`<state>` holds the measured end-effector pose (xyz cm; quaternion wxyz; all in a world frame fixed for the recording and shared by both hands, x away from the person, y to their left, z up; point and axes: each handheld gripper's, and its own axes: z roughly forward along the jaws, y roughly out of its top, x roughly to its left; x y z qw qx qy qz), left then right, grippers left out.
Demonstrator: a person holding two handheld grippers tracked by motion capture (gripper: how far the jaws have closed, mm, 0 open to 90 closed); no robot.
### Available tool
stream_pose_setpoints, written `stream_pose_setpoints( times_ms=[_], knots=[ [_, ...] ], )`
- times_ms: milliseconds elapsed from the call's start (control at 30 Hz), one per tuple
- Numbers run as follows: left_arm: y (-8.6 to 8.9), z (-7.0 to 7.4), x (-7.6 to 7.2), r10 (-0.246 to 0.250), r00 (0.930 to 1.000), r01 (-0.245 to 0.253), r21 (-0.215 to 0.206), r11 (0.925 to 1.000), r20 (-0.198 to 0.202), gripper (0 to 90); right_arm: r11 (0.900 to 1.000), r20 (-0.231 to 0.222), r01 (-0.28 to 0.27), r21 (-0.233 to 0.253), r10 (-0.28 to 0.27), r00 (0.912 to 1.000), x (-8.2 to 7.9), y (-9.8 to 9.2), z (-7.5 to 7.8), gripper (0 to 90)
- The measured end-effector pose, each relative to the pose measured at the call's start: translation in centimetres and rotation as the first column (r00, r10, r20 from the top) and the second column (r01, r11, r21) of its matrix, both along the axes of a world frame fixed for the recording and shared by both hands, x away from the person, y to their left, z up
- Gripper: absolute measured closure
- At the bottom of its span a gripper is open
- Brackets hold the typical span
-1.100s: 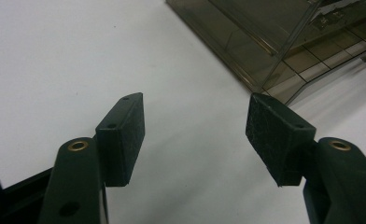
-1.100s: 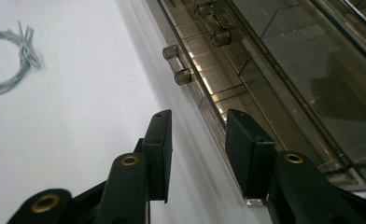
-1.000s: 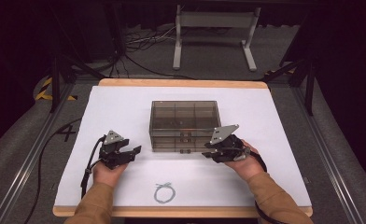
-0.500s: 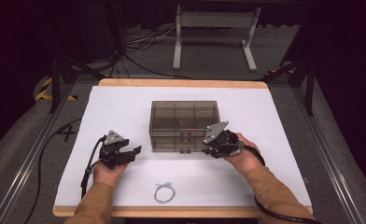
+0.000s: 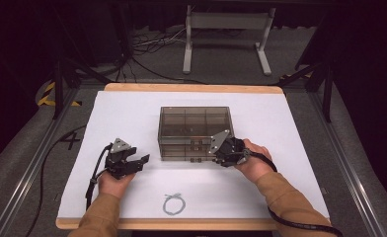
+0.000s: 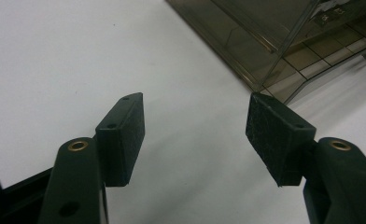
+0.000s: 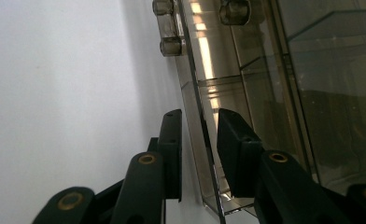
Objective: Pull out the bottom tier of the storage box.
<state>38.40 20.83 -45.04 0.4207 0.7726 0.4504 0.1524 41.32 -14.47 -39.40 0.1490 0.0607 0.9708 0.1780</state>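
A smoky clear compartment box [image 5: 195, 129] stands shut in the middle of the white table. My right gripper [image 5: 217, 157] is at the box's front right corner. In the right gripper view [image 7: 199, 140] its jaws stand narrowly apart on either side of the thin front wall of the box [image 7: 265, 93], with small gaps showing, so it is open. My left gripper [image 5: 141, 161] rests on the table left of the box, wide open and holding nothing. In the left gripper view [image 6: 195, 126] the box corner [image 6: 284, 51] lies ahead to the right.
A small coiled loop of pale wire [image 5: 173, 203] lies near the table's front edge, between my forearms. The box's clear hinge or latch knobs [image 7: 169, 28] sit further along its front wall. Bare white table [image 5: 132, 113] surrounds the box.
My right gripper has moved left and forward to the box's front right corner and now straddles its front wall. The left gripper has stayed still.
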Motion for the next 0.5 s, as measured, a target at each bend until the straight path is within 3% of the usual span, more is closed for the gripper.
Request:
stream_pose_setpoints(
  times_ms=[500],
  knots=[
    [0.00,0.00,0.01,0.000,1.0000,0.000,-0.001,1.0000,0.001,38.2,0.995,-0.004,-0.011,-0.097,0.010,0.9999,0.32,1.11,-0.75,72.5]
  ],
)
